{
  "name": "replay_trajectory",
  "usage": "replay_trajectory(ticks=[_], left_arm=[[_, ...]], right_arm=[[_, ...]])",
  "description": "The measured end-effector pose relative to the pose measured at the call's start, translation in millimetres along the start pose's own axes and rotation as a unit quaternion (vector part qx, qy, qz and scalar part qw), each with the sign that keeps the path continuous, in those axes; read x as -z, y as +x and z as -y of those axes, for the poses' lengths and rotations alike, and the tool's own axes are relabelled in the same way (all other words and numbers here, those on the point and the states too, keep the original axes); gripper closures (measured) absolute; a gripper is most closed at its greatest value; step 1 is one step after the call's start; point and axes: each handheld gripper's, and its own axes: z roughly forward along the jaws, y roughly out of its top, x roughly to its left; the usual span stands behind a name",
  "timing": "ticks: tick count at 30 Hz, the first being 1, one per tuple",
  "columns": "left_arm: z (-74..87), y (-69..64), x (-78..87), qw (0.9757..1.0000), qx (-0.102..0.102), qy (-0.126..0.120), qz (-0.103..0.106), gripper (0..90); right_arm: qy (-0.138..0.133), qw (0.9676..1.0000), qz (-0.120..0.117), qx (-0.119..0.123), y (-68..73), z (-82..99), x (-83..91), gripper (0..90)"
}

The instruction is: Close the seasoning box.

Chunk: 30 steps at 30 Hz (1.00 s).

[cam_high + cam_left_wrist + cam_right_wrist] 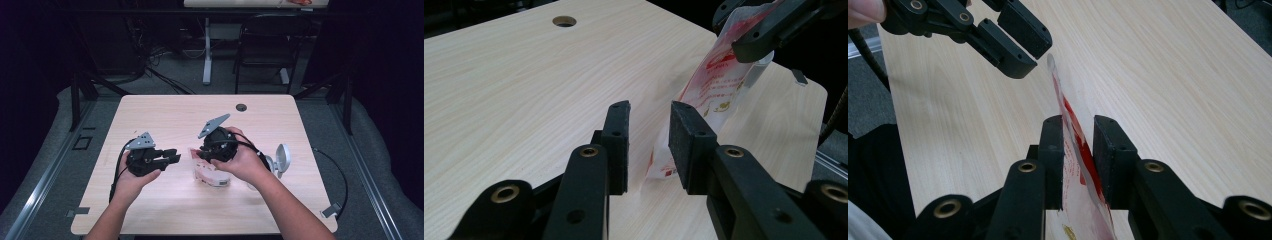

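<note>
- Up close, right hand-held gripper (1079, 125) clamped on red-and-white plastic pouch (1075, 205), one black pad on each face, pinching near the upper edge.
- Pouch propped on its bottom edge on the worktop (524, 90), front and centre, leaning a touch, top held up by that pinch.
- Looks thin, glossy and limp: probably very light, soft enough to fold or sag the instant support goes, and slick enough to slide out of a lazy grip.
- Hardly fragile by the look of it, though contents impossible to make out, so no crushing the middle.
- Best hold, at a guess: flat sealed strip along the top, pads square across it, with a second pinch on the free top corner to stop any swinging or twisting.
- Left hand-held gripper (650, 107) with jaws apart and nothing between them, aimed at the pouch, just beside that free corner.
- Farther out, white round item (283, 159) right of the hands, cable hole (564, 21) near the far edge.
</note>
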Motion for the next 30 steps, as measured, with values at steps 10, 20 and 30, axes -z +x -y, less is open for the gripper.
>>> replay_trajectory(ticks=[10,20,30], left_arm=[[0.5,-0.1,-1.4,1.0,0.001,0.003,0.001,70.1],[1.0,-0.8,-3.0,1.0,0.0,0.003,0.007,69.0],[1.3,-1.3,-5.0,0.9999,0.002,0.005,0.014,66.7]], right_arm=[[0.009,1.0,-0.002,0.003,-1.8,-0.4,-3.1,76.9],[0.02,0.9993,-0.003,0.032,-1.2,-4.1,-4.6,88.6],[0.023,0.9985,-0.024,0.044,-7.2,-2.8,-1.1,90.0]])
